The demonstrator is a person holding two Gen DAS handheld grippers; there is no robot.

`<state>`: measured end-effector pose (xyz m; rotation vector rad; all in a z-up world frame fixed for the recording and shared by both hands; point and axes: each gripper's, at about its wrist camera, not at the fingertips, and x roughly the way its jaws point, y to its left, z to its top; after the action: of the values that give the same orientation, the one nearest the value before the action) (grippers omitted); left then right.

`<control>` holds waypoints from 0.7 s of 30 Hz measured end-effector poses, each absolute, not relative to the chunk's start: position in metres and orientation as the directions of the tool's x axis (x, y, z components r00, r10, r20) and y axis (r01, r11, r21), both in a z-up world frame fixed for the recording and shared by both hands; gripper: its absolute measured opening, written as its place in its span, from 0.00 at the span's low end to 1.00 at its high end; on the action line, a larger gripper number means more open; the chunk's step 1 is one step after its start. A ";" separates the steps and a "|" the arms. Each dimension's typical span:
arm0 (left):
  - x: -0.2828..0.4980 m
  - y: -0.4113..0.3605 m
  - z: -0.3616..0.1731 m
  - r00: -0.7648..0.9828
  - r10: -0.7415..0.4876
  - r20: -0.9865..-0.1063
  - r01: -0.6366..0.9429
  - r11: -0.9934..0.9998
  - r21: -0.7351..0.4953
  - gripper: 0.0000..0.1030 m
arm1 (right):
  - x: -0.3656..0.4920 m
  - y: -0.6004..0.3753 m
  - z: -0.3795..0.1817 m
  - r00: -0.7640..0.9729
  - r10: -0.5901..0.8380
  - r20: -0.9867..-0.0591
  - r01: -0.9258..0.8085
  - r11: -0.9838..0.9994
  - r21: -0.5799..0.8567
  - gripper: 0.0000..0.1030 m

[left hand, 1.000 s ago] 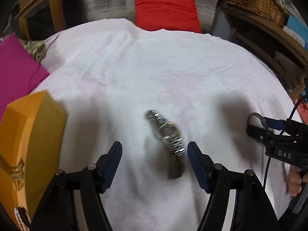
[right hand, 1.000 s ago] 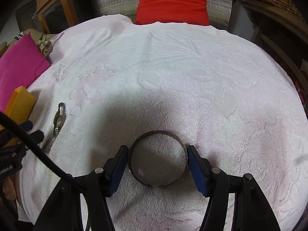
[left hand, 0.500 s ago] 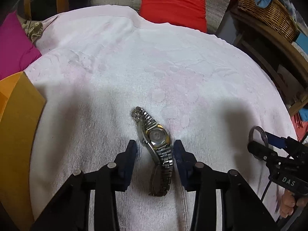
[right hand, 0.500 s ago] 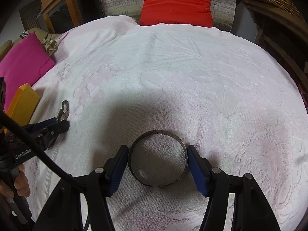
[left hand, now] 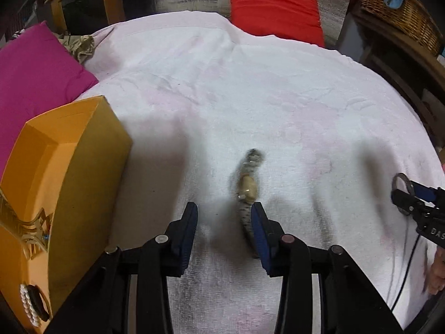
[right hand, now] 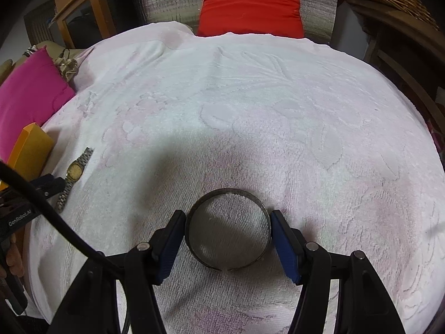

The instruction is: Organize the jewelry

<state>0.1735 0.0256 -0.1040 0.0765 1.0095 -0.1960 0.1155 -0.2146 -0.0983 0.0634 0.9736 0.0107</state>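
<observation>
A silver-banded watch point(left hand: 247, 192) with a yellowish face lies blurred on the pale pink towel point(left hand: 250, 97). It sits between the fingers of my left gripper point(left hand: 224, 214). Its band rests against the right finger, and a clear gap separates it from the left finger. The right wrist view shows the watch point(right hand: 74, 170) at the far left, under the left gripper point(right hand: 50, 183). My right gripper point(right hand: 228, 214) is shut on a dark metal bangle point(right hand: 228, 192) that lies flat on the towel, one pad on each side. An open orange box point(left hand: 69, 167) stands at the left.
The box holds a pearl bracelet point(left hand: 29, 306) and a gold piece point(left hand: 30, 222). A magenta cushion point(left hand: 36, 66) lies at the far left, a red cushion point(left hand: 275, 11) at the back. A wicker basket point(left hand: 397, 8) on wooden furniture stands at the right.
My left gripper's jaws narrowed around the watch, then moved left toward the orange box. The watch turned and now lies along the right finger. The right gripper and bangle stayed put.
</observation>
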 end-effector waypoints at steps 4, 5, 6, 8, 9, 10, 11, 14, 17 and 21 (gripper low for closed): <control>0.176 0.021 -0.104 0.525 -0.131 -0.841 0.205 0.978 -0.025 0.47 | 0.116 -0.213 -0.098 0.563 0.033 -0.826 0.024 0.998 0.056 0.63; 0.178 0.019 -0.106 0.527 -0.125 -0.841 0.201 0.979 -0.020 0.49 | 0.116 -0.213 -0.099 0.564 0.032 -0.825 0.024 0.998 0.056 0.63; 0.179 0.017 -0.108 0.525 -0.123 -0.842 0.199 0.980 -0.018 0.49 | 0.116 -0.213 -0.099 0.565 0.033 -0.824 0.024 0.998 0.056 0.63; 0.180 0.013 -0.113 0.519 -0.122 -0.846 0.207 0.978 -0.014 0.49 | 0.116 -0.213 -0.099 0.566 0.036 -0.823 0.021 0.998 0.058 0.63; 0.181 0.012 -0.115 0.520 -0.114 -0.847 0.208 0.978 -0.004 0.49 | 0.116 -0.214 -0.099 0.566 0.038 -0.823 0.020 0.998 0.060 0.63; 0.182 0.010 -0.116 0.524 -0.103 -0.846 0.209 0.978 0.010 0.49 | 0.116 -0.214 -0.099 0.566 0.040 -0.823 0.019 0.998 0.061 0.63; 0.182 0.008 -0.117 0.529 -0.092 -0.844 0.211 0.977 0.026 0.49 | 0.116 -0.215 -0.099 0.567 0.041 -0.823 0.018 0.998 0.062 0.63; 0.183 0.004 -0.119 0.539 -0.073 -0.839 0.213 0.976 0.052 0.49 | 0.116 -0.215 -0.099 0.569 0.043 -0.821 0.017 0.998 0.063 0.63; 0.182 0.002 -0.119 0.543 -0.065 -0.837 0.212 0.975 0.062 0.49 | 0.114 -0.215 -0.099 0.571 0.044 -0.820 0.019 0.998 0.067 0.63; 0.180 0.002 -0.120 0.550 -0.054 -0.833 0.215 0.973 0.079 0.48 | 0.114 -0.215 -0.099 0.570 0.044 -0.820 0.020 0.998 0.067 0.62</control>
<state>0.1804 0.0016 -0.1201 0.1798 0.9767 -0.1604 0.1142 -0.2151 -0.0989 0.0708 0.9639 0.0141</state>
